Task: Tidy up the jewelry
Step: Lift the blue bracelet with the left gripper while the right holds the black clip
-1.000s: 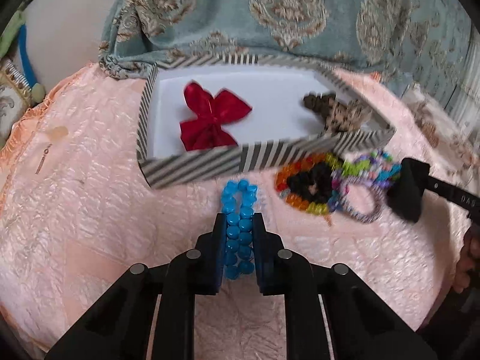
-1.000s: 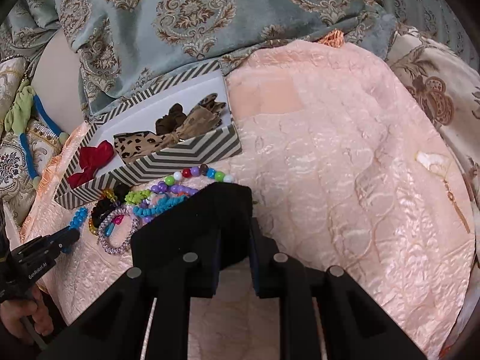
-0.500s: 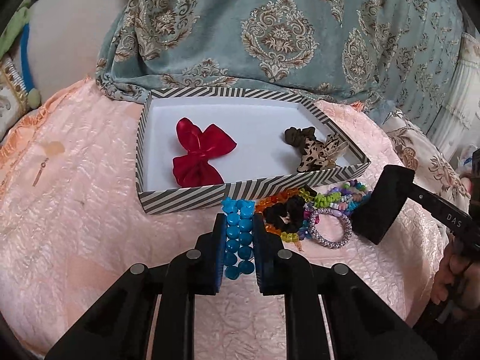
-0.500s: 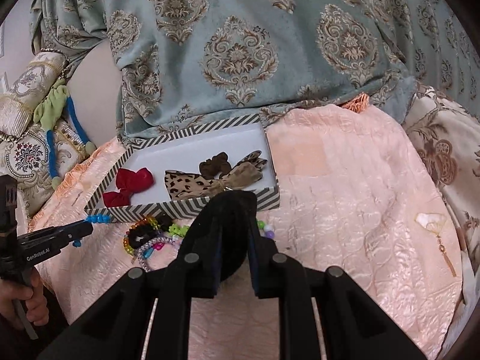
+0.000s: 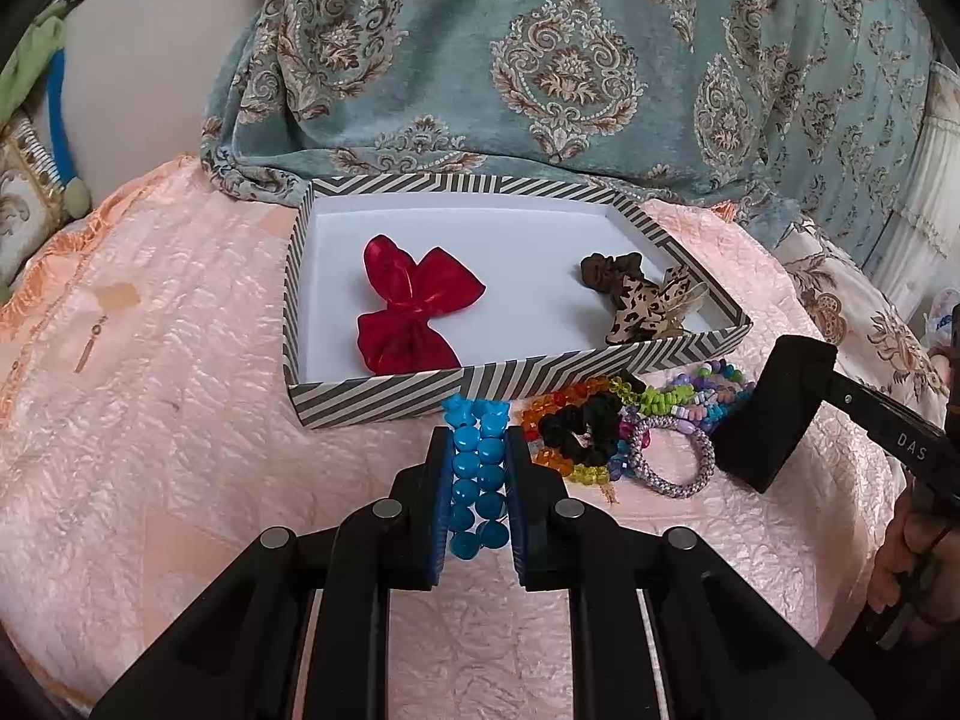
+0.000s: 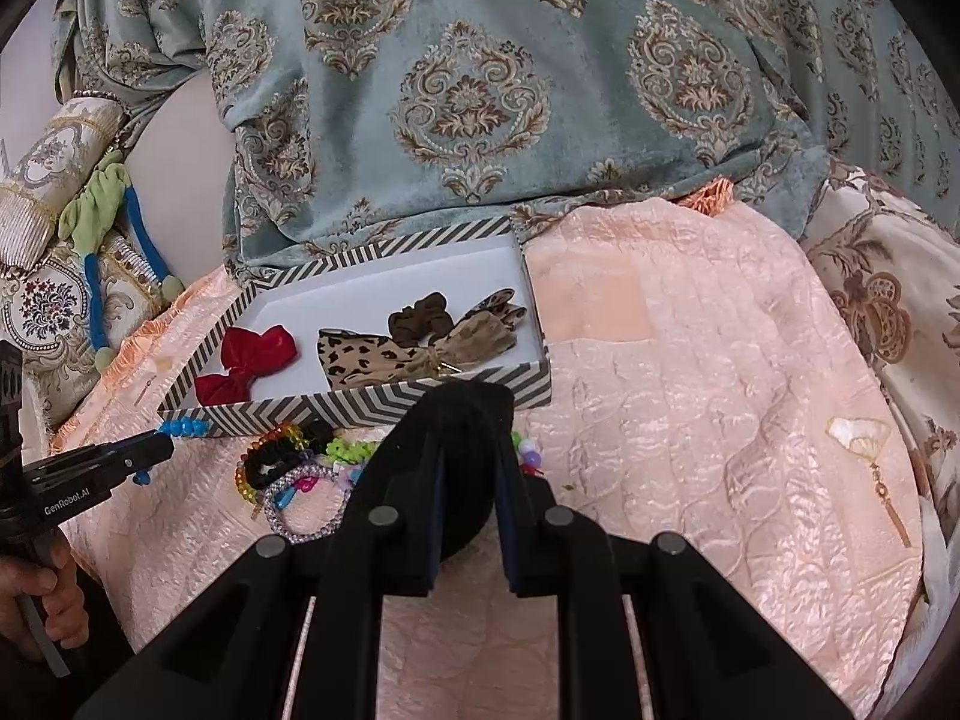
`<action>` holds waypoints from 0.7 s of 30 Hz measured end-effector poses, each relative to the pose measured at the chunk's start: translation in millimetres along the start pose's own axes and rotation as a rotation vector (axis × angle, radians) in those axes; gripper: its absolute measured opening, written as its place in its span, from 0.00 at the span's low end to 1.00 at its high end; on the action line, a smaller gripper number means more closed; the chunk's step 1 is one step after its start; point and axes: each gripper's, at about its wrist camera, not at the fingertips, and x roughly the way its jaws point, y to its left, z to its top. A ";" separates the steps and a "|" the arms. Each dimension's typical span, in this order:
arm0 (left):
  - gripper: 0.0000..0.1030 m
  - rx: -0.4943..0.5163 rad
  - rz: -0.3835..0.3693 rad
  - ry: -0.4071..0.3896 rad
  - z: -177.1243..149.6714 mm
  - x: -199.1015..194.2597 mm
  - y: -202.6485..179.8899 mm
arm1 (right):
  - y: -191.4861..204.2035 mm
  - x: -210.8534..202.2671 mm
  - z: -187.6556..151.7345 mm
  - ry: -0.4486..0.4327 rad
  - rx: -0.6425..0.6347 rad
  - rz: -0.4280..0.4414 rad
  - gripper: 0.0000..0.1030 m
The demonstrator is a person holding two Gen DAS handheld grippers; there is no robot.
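Two bows lay in striped box (image 5: pixel 384 399) beyond left gripper (image 5: pixel 479 480) fingers, which pinched blue bracelet (image 5: pixel 478 468); right gripper (image 6: pixel 469 468) pinched black pad (image 6: pixel 468 456).

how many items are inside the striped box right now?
3. Red bow on the left of the striped box; brown scrunchie and leopard-print bow together at the right end. Something small could be hidden under the leopard bow.

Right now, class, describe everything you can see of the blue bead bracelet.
The blue bead bracelet is a loop of glossy, plastic-looking turquoise beads, squeezed flat into two rows between the left gripper's shut pads. Its far end sticks out past the fingertips, just before the striped box's front wall, above the pink bedspread.
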 end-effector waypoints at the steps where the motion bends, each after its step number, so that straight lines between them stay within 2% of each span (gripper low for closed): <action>1: 0.00 0.000 0.002 0.000 0.0 -0.1 0.0 | -0.1 0.1 -0.1 0.001 0.000 0.002 0.15; 21: 0.00 0.001 0.006 -0.004 1.7 -1.3 -1.9 | 3.9 -4.9 1.6 -0.018 -0.010 0.012 0.15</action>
